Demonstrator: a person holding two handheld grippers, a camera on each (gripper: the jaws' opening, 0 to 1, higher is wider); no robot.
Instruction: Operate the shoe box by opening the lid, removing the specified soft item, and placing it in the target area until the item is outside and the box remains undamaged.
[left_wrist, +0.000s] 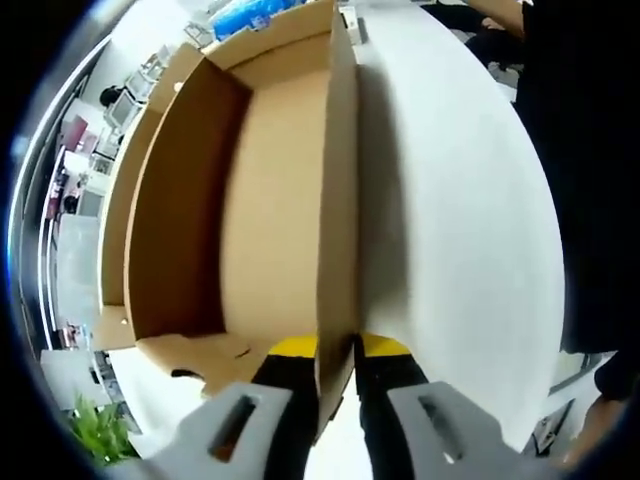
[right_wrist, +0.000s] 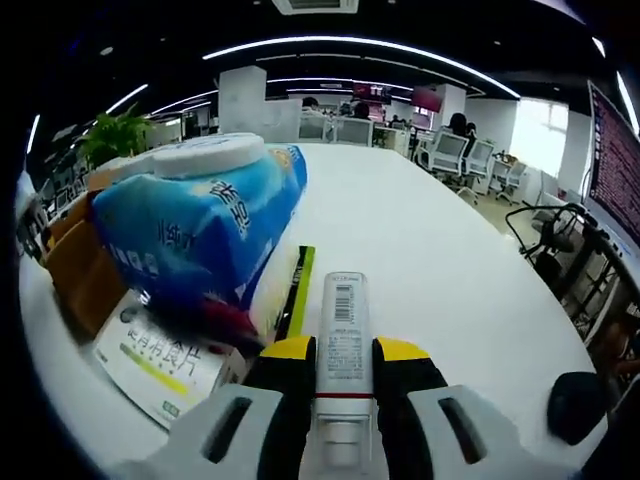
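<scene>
Shoe box (left_wrist: 250, 200) standing open on the white table (left_wrist: 470, 200), and you are pinching its side wall.

You are holding the brown cardboard wall edge-on between the narrowed jaws of your left gripper (left_wrist: 337, 365); the box's interior is looking bare, with a flap (left_wrist: 195, 355) lying flat at its near end. Your right gripper (right_wrist: 343, 365) is clamping a white tube (right_wrist: 342, 350) with a barcode label, pointing along the table. Left of that tube, a blue soft pack (right_wrist: 200, 225) is resting on a white-and-green carton (right_wrist: 160, 365), beside more cardboard (right_wrist: 80, 260).
</scene>
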